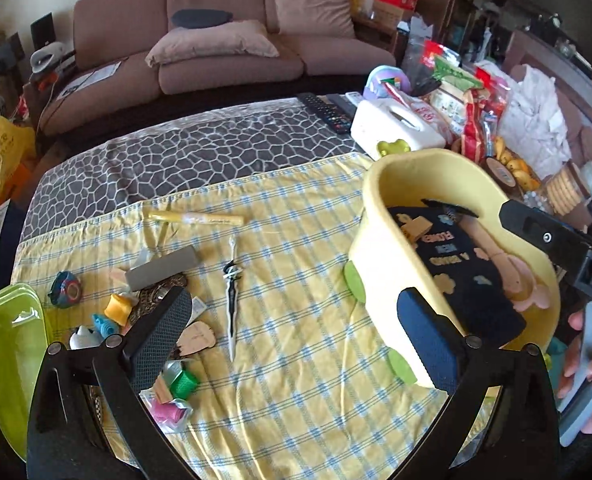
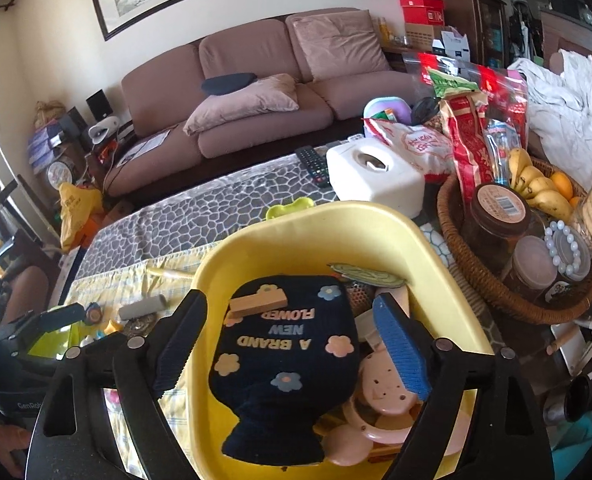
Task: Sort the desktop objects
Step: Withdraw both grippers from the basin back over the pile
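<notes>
My left gripper (image 1: 293, 336) stands open above the yellow checked cloth (image 1: 296, 380), with nothing between its fingers. Under it lie a black-and-white toy dagger (image 1: 231, 296), a grey block (image 1: 161, 268), a yellow pen (image 1: 195, 219), a toy watch (image 1: 65, 290) and thread spools (image 1: 183, 384). To its right stands the yellow bin (image 1: 376, 184). My right gripper (image 2: 291, 344) hangs open over the yellow bin (image 2: 336, 216), gripping nothing. The bin holds a navy flowered pouch (image 2: 287, 360), a wooden block (image 2: 257, 304) and a pink brush (image 2: 380, 396).
A green tray (image 1: 7, 340) sits at the cloth's left edge. Right of the bin is a wicker basket (image 2: 456, 240) with jars and bananas. A white tissue box (image 2: 372, 180), remotes (image 2: 312, 160) and snack bags crowd the far right; a sofa stands beyond the table.
</notes>
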`<state>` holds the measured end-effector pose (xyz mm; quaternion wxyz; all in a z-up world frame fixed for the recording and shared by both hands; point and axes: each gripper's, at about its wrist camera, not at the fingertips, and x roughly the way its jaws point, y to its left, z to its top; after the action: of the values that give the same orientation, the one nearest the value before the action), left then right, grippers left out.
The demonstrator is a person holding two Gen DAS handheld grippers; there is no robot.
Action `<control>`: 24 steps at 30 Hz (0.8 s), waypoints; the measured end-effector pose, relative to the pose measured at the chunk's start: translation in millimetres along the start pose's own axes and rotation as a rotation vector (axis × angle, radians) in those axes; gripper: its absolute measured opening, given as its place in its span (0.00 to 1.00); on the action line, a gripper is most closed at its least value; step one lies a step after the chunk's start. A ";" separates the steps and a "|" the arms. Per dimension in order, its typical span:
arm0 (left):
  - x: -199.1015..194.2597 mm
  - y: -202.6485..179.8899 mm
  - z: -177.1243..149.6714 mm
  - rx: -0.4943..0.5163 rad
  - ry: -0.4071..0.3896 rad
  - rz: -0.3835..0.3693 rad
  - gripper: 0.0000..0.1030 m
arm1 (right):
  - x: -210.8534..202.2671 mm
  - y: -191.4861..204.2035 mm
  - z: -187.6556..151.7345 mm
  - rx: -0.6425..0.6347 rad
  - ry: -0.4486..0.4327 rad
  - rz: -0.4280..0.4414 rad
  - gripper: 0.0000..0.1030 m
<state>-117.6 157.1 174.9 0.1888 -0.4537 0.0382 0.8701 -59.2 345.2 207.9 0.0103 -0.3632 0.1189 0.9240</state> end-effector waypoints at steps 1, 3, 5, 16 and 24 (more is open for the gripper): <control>-1.5 5.1 -4.6 -0.004 -0.003 0.007 1.00 | 1.9 5.9 -0.4 -0.007 0.003 0.008 0.90; -5.5 17.0 -13.2 -0.014 -0.011 0.021 1.00 | 6.1 17.6 -1.4 -0.024 0.007 0.012 0.97; -9.0 29.1 -21.4 -0.020 -0.017 0.037 1.00 | 10.2 30.0 -2.4 -0.044 0.010 0.016 0.99; -19.6 103.6 -63.8 -0.129 -0.035 0.122 1.00 | 37.3 92.4 -16.4 -0.144 0.066 0.062 0.99; -7.8 146.3 -93.0 -0.216 -0.001 0.146 1.00 | 57.2 138.3 -32.8 -0.206 0.103 0.103 0.99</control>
<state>-94.6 -2.8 111.4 0.0751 -0.4671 -0.0228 0.8807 -93.9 199.6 175.5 -0.0807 -0.4029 0.0421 0.9107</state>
